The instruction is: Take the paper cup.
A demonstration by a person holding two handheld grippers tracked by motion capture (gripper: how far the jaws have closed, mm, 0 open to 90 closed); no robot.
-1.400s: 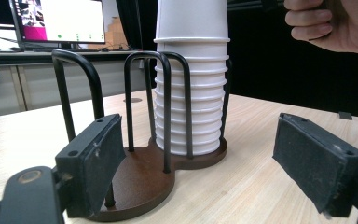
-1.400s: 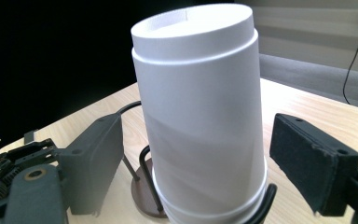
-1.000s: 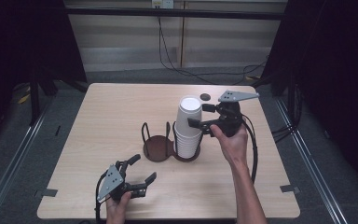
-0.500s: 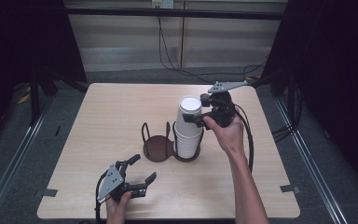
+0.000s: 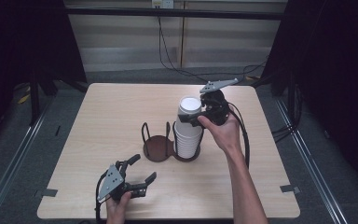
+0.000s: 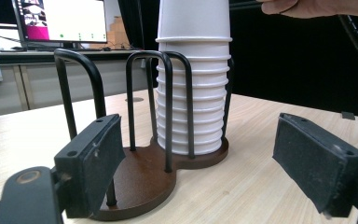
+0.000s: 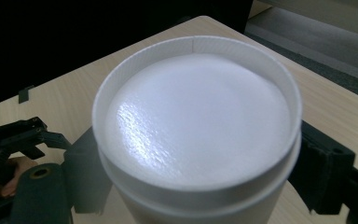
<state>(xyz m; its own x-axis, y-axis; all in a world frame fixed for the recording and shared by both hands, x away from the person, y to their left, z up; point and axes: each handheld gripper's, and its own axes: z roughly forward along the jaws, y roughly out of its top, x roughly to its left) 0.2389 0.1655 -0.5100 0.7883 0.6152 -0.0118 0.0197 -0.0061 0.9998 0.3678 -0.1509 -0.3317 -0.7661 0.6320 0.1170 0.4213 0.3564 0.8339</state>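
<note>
Wooden counter (image 5: 102, 121), no readable labels anywhere; your right tool (image 5: 196, 117) is clamped on the top white cup (image 5: 189, 111), your left tool (image 5: 142, 175) sits open, empty.

The high view looks down over the table (image 5: 102, 116); both gripper views sit close, sharing the cup stack (image 6: 193, 93).
</note>
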